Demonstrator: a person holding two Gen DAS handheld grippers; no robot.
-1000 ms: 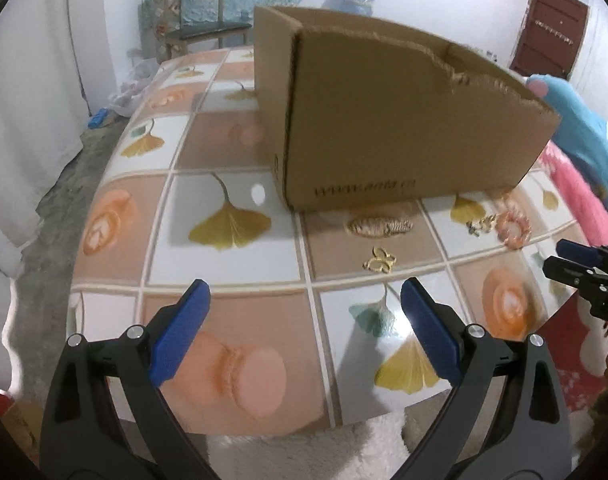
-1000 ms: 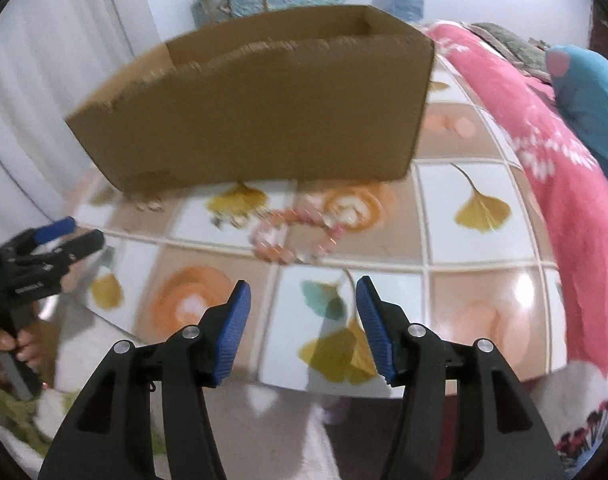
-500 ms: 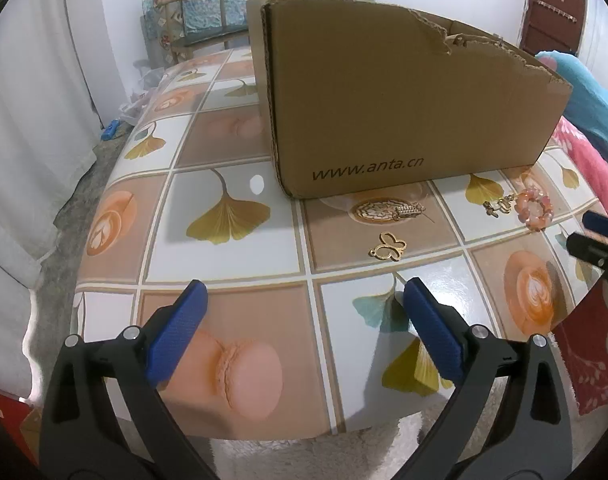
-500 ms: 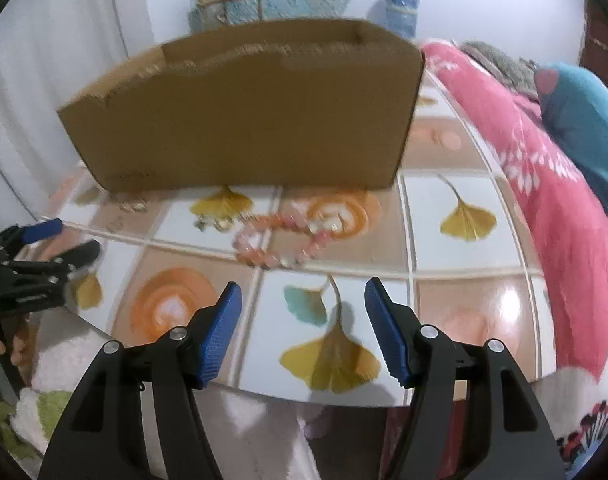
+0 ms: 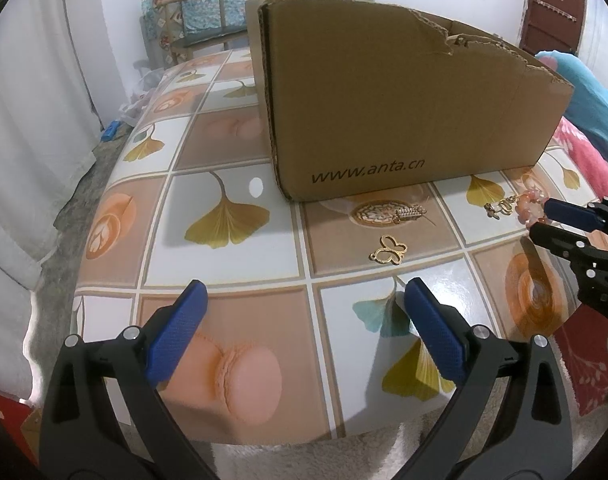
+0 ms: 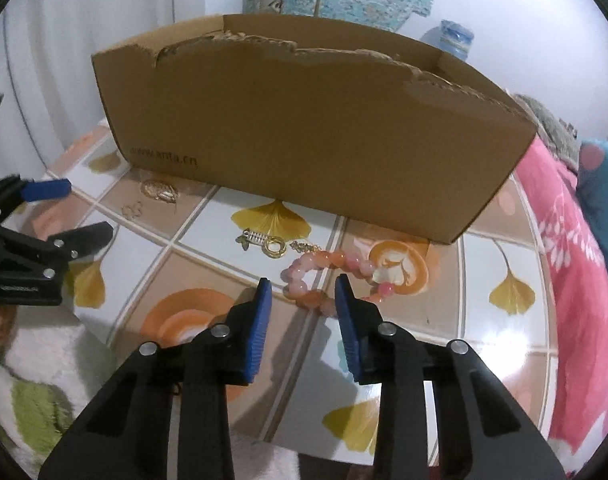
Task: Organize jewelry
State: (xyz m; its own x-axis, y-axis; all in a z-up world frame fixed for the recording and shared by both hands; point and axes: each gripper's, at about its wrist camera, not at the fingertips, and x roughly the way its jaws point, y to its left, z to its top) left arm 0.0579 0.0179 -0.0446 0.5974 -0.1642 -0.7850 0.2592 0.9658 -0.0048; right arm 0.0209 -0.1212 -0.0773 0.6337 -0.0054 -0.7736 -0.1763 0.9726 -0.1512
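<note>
A pink bead bracelet (image 6: 324, 259) lies on the tiled tabletop (image 6: 208, 268) in front of a torn cardboard box (image 6: 304, 128). My right gripper (image 6: 303, 284) hangs over the bracelet's near left part. Its jaws are closing, with beads between the tips and the pads clear of them. Small gold charms (image 6: 264, 242) lie just left of the bracelet. In the left wrist view a gold butterfly pendant (image 5: 390, 249) and a gold oval brooch (image 5: 392, 213) lie beyond my left gripper (image 5: 304, 286), which is wide open and empty. The right gripper (image 5: 541, 218) shows at that view's right edge beside the bracelet (image 5: 530, 204).
The box (image 5: 404, 112) fills the table's middle and hides what is behind it. A pink blanket (image 6: 576, 248) lies past the table's right edge. A white fluffy rug (image 6: 44, 360) is below the near edge. A wooden chair (image 5: 200, 20) stands at the back.
My right gripper has moved forward to the bracelet, rolled a little, and its jaws have narrowed around the beads. The left gripper has stayed in place, open.
</note>
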